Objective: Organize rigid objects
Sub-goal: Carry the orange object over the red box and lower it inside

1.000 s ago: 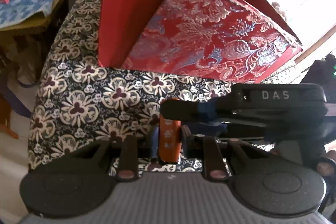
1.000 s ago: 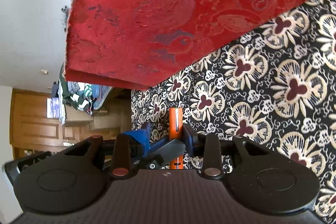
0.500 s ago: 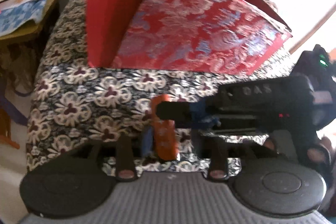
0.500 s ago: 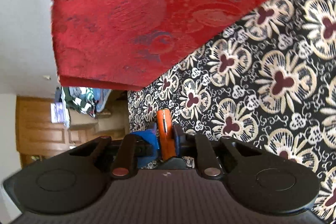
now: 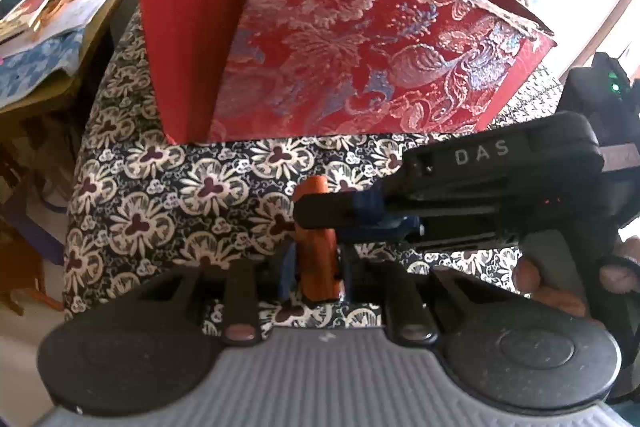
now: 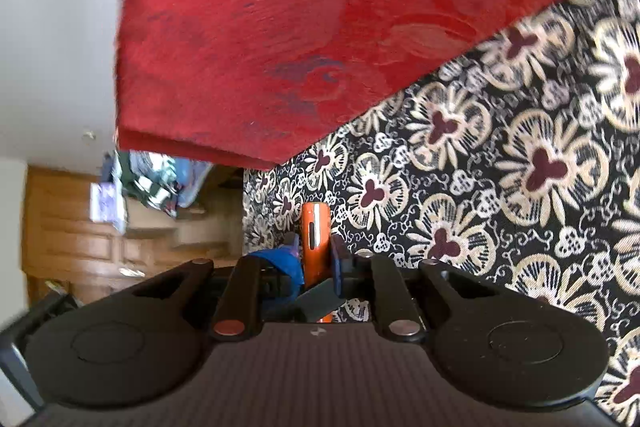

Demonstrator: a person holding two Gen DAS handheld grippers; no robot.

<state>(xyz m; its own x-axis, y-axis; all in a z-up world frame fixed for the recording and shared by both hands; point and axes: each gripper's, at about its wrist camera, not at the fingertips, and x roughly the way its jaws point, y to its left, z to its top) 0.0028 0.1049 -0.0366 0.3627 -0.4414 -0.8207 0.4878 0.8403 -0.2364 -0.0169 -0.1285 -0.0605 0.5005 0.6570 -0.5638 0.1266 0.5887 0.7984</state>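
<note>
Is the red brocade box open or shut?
Open: the red brocade box shows its plain red inner wall and raised flap behind the patterned front, on the floral cloth.

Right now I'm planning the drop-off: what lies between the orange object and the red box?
Only bare floral cloth separates the orange object from the red box; the left wrist view shows it.

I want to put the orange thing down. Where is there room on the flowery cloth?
The flowery cloth is bare between the red box and the cloth's left edge in the left wrist view, and again to the right in the right wrist view. It is crowded in the middle, where the left gripper and right gripper both clamp the orange thing.
</note>
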